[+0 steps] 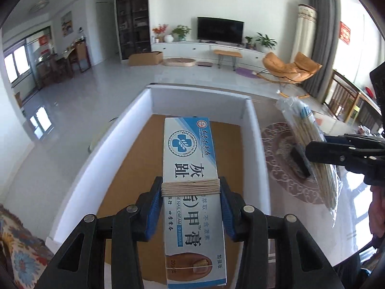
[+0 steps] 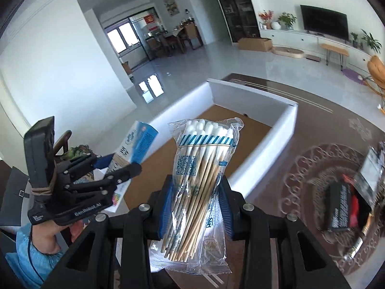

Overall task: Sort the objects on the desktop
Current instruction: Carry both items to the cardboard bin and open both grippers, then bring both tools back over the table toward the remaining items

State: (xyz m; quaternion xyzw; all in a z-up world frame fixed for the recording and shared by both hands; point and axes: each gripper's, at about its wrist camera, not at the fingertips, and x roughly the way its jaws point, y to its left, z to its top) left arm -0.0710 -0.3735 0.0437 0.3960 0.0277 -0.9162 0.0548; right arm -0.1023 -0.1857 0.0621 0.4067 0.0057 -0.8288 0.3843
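Both grippers are loaded and held above an open white box [image 1: 250, 120] with a brown cardboard floor. The parts of that floor in view hold nothing, so the sorting looks to be at an early stage, with these two items not yet put down.

The left gripper [image 1: 191, 187] is clamped on a nail cream carton [image 1: 190, 159], which sticks straight out ahead of its fingers over the middle of the box. The carton is long and slim, white and blue with Chinese print and a round cross emblem; pale string is wound around it right where the blue pads press its sides.

The right gripper [image 2: 196, 192] is clamped on a clear plastic bag of cotton swabs [image 2: 204, 159], held just before the near edge of the box. Wooden sticks run forward from the fingers to white cotton tips, with a blue striped band below the tips (the bag is crinkled and will likely slip easily).

To the right of that gripper, other items [image 2: 349, 202] lie blurred on the patterned tabletop, probably left to sort.
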